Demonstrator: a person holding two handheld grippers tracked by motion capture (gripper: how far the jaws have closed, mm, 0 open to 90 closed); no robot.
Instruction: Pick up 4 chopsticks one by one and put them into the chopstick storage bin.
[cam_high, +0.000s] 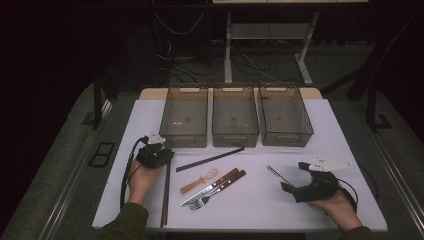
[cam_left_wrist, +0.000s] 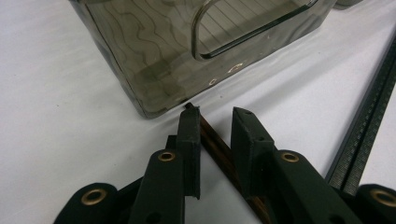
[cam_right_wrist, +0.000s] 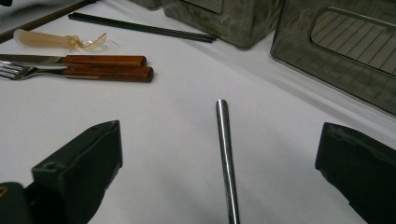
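The left claw (cam_high: 159, 148) rests at the near-left part of the white worktop (cam_high: 280, 210), just in front of the leftmost bin (cam_high: 184, 119), with its jaws drawn narrow around a thin brown chopstick (cam_left_wrist: 219, 151). In the left gripper view the dark, wood-grained stick runs between the two black pads; one pad sits against it while a slim gap shows on the other side, so whether the stick is actually pinched is hard to tell. From above, the stick stretches from the claw back toward the near edge of the worktop. The right claw (cam_high: 292, 176) lies at the near right, jaws spread wide, and a slender, polished metal chopstick (cam_right_wrist: 225, 149) lies on the worktop between them, touching neither pad, its rounded tip pointing toward the bins. Three smoky, translucent plastic bins with ribbed floors and cut-out handles stand side by side along the far edge. Between the claws lie a matte black chopstick pair (cam_high: 210, 159), a pale amber plastic spoon (cam_high: 199, 181), and a steel knife (cam_high: 210, 187) and fork (cam_high: 216, 192) with reddish wooden riveted handles, set close together, side by side.
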